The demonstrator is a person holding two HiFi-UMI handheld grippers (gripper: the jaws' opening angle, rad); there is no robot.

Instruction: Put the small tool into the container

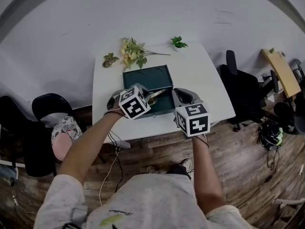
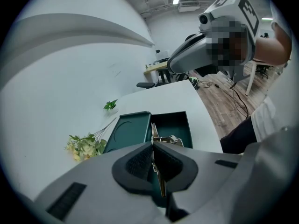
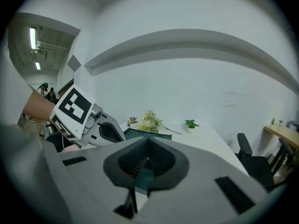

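A dark green container [image 1: 164, 106] stands open in the middle of the white table [image 1: 205, 75], its lid [image 1: 145, 76] lying flat behind it. My left gripper [image 1: 147, 95] is shut on a small, thin metal tool [image 1: 156, 94] and holds it over the box. In the left gripper view the tool [image 2: 154, 134] sticks out past the gripper [image 2: 153, 146], above the box [image 2: 180, 122] and beside the lid [image 2: 128, 130]. My right gripper [image 1: 181, 95] hovers at the box's right edge. Its jaws [image 3: 148, 149] are shut with nothing seen between them.
Artificial flowers [image 1: 131, 51], a small succulent [image 1: 110, 59] and a potted plant [image 1: 178, 43] sit along the table's far edge. Black chairs stand at the right [image 1: 243, 87] and the left [image 1: 47, 109]. A cable [image 1: 112, 168] trails on the wooden floor.
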